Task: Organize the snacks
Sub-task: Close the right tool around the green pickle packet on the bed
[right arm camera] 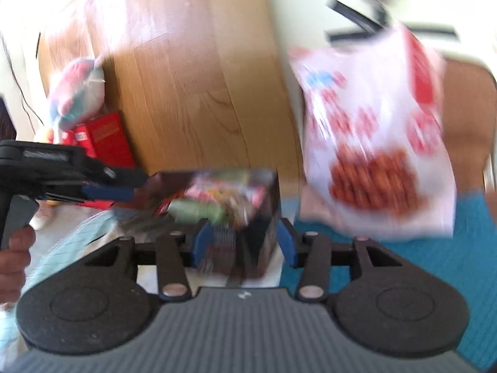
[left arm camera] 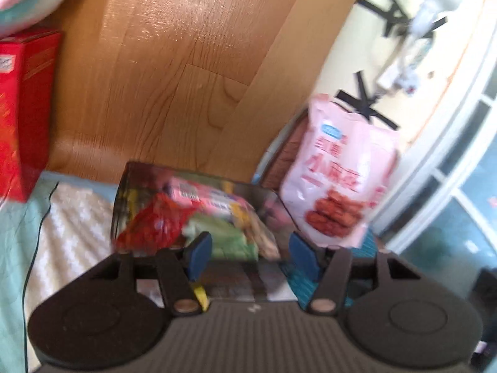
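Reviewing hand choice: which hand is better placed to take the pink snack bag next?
Probably right. The right tongs are open, and the pink snack bag looms just beside them; it looks smaller, farther from the left tongs.

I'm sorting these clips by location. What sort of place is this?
Probably a bedroom at home: a teal bedspread against a wooden headboard, a soft toy beside it, and a box of snacks set on the bedding.
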Demonstrator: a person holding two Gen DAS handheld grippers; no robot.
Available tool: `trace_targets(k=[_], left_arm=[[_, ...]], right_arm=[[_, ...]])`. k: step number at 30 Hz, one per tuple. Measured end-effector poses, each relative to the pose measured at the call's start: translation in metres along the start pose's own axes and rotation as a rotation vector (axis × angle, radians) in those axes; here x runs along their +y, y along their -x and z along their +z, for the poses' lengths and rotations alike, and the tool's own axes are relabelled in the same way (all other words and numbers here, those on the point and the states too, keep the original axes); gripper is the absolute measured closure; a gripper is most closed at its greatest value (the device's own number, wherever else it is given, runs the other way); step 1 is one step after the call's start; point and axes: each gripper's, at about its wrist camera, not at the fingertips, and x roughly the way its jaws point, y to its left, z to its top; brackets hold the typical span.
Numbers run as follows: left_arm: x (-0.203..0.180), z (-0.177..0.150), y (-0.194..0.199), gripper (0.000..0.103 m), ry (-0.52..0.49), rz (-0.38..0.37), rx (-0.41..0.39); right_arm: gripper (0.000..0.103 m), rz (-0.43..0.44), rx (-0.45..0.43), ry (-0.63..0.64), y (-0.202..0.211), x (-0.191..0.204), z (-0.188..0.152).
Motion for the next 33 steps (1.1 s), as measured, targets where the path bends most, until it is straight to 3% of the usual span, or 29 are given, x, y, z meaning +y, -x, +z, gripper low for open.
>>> trace_targets(k=[3,7,10,12,13,16,22,28,33], left_arm=[[0.005,-0.031,0.019,0.043,0.024,-0.06,0.04],[0.013,-0.077,0.026,0.043,0.071,-0.12,0.102],[0.018,-0.107,0.027,0.043,0.085,-0.093,0.131],[0.022,-0.119,0.028,0.043,0.083,-0.053,0.136],[0.024,-0.121,0.03,0.043,0.073,-0.022,0.125],[0.034,-0.123,0.042,0.043,0.066,0.048,0.073],[0.054,-0.122,0.058,0.043,0.118,0.093,-0.001],[0.066,-0.125,0.055,0.043,0.135,0.093,-0.035],[0.067,-0.126,0.055,0.043,0.139,0.072,-0.044]], right_arm=[[0.052,0.017,0.045,-0.105,0.03,-0.019,-0.037],[0.051,-0.022,0.072,-0.225,0.057,-0.032,-0.078],[0.052,-0.002,0.1,-0.274,0.057,-0.033,-0.092],[0.063,0.017,0.096,-0.266,0.05,-0.023,-0.095],[0.075,0.038,0.116,-0.257,0.044,-0.016,-0.094],[0.076,0.065,0.148,-0.199,0.024,0.01,-0.09],[0.076,0.133,0.172,-0.072,-0.008,0.063,-0.086],[0.075,0.179,0.178,-0.008,-0.024,0.087,-0.086],[0.074,0.228,0.191,-0.089,-0.022,0.074,-0.085]])
